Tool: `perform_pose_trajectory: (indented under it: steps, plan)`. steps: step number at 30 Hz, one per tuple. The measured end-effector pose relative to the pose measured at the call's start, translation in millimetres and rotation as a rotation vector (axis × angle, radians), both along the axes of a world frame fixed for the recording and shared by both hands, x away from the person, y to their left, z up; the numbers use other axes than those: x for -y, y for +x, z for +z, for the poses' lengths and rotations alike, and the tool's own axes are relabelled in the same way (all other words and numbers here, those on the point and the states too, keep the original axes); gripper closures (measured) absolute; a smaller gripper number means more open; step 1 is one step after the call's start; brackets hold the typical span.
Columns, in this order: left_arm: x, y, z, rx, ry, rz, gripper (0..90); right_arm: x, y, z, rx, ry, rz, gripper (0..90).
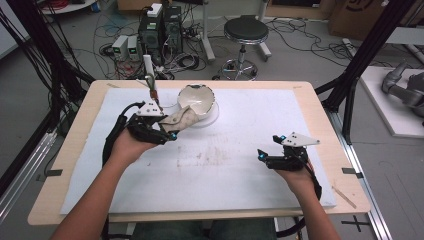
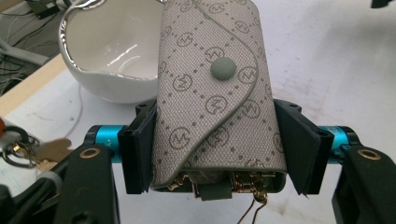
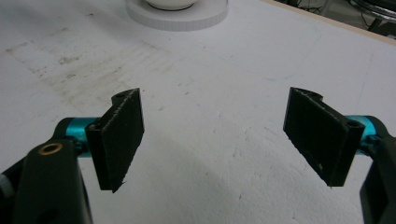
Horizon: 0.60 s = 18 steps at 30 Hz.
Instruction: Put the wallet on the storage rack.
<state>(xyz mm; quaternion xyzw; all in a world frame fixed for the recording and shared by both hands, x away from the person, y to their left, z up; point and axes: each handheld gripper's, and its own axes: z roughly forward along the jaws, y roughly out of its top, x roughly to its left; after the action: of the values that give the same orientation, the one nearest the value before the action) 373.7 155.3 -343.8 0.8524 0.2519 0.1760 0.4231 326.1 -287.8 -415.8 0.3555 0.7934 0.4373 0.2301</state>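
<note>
My left gripper (image 1: 170, 131) is shut on a grey monogrammed key pouch (image 2: 212, 93), whose flap is snapped closed with a round stud. Both pads press on the pouch's sides in the left gripper view, and gold key hooks show at its lower end. The pouch (image 1: 184, 120) hangs above the white mat, pointing toward a white bowl (image 1: 197, 98) with a silver rim that stands on a round white base (image 3: 177, 15). In the left gripper view the bowl (image 2: 109, 51) lies just beyond the pouch. My right gripper (image 1: 267, 150) rests low over the mat at the right, open and empty, jaws wide apart (image 3: 212, 135).
A white foam mat (image 1: 235, 165) covers the wooden table (image 1: 345, 150), with a dirty smudge near its middle. A bunch of keys on a ring (image 2: 28, 151) lies at the left. A thin tool with a white handle (image 1: 150, 75) stands behind my left hand. A stool (image 1: 245, 32) and cables lie beyond the table.
</note>
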Motion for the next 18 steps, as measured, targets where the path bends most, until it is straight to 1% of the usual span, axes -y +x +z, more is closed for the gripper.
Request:
perform_pose_trajectory:
  steps: [4,6,9,13,15,18]
  plan:
    - [8.8,13.2,4.2,0.004,0.023,0.007,35.8,-1.1,0.6,-0.5,-0.003,-0.002,0.001,20.8]
    - [13.6,21.1,5.1,0.002,0.024,0.01,35.8,-1.6,0.5,-0.5,-0.007,-0.006,0.004,20.8]
    - [19.8,32.8,5.6,-0.007,0.04,0.018,35.8,-2.2,0.5,-0.7,-0.003,-0.007,0.006,20.8]
    - [25.2,47.4,1.4,-0.019,0.024,0.041,35.8,-2.2,0.7,-0.8,-0.006,-0.008,0.006,20.8]
    - [28.1,55.1,-0.8,-0.029,0.049,0.05,35.7,-2.2,0.9,-1.1,-0.01,-0.009,0.009,20.8]
    - [33.2,66.3,-3.0,-0.03,0.066,0.064,35.7,-2.4,1.9,-2.0,-0.013,-0.013,0.011,20.8]
